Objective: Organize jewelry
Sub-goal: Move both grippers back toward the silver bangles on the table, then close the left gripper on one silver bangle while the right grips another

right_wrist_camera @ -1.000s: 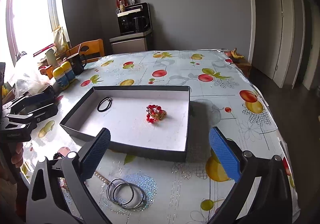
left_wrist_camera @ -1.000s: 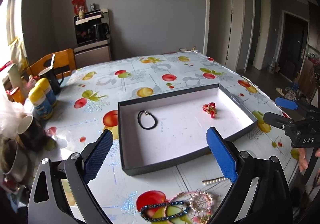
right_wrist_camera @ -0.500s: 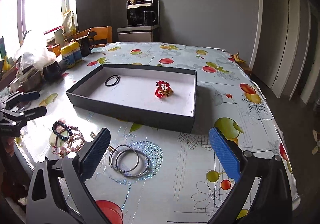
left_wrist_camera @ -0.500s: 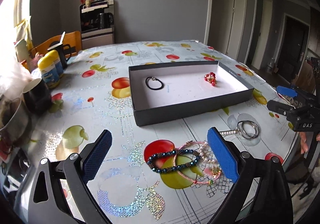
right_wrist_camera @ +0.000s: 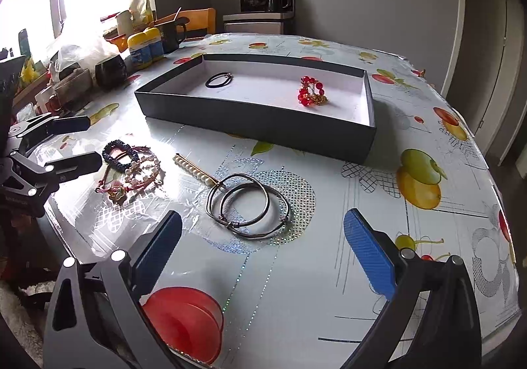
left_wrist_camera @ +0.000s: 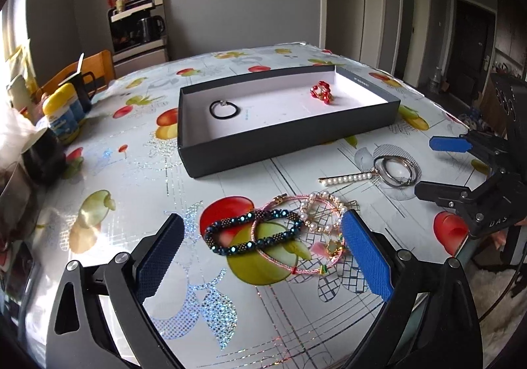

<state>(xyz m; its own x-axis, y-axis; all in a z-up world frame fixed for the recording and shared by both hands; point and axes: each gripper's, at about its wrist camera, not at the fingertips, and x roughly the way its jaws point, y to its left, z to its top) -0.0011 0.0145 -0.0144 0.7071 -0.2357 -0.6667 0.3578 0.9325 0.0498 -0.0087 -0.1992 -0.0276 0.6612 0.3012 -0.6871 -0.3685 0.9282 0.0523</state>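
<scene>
A dark box (left_wrist_camera: pixel 290 145) (right_wrist_camera: pixel 257 122) with a white inside holds a black hair tie (left_wrist_camera: pixel 224 109) (right_wrist_camera: pixel 219 80) and a red bead bracelet (left_wrist_camera: pixel 321 92) (right_wrist_camera: pixel 311 93). In front of it on the tablecloth lie a blue beaded bracelet (left_wrist_camera: pixel 237 248) (right_wrist_camera: pixel 123 165), a pink cord bracelet (left_wrist_camera: pixel 296 267), a pearl bracelet (left_wrist_camera: pixel 324 193), a pearl hair pin (left_wrist_camera: pixel 346 178) (right_wrist_camera: pixel 194 168) and silver bangles (left_wrist_camera: pixel 395 185) (right_wrist_camera: pixel 230 224). My left gripper (left_wrist_camera: pixel 262 220) (right_wrist_camera: pixel 82 145) hangs open just over the bracelet pile. My right gripper (right_wrist_camera: pixel 263 217) (left_wrist_camera: pixel 441 168) is open and empty, just short of the bangles.
A red round lid (right_wrist_camera: pixel 184 319) lies at the near table edge under the right gripper. Yellow-lidded jars (left_wrist_camera: pixel 62 118) (right_wrist_camera: pixel 145 46), dark mugs (right_wrist_camera: pixel 110 70) and clutter crowd the table's left side. A wooden chair (left_wrist_camera: pixel 95 67) stands behind them.
Both grippers have drawn back from the box toward the near table edge and lowered, bringing the loose jewelry into view. Both stayed open and empty.
</scene>
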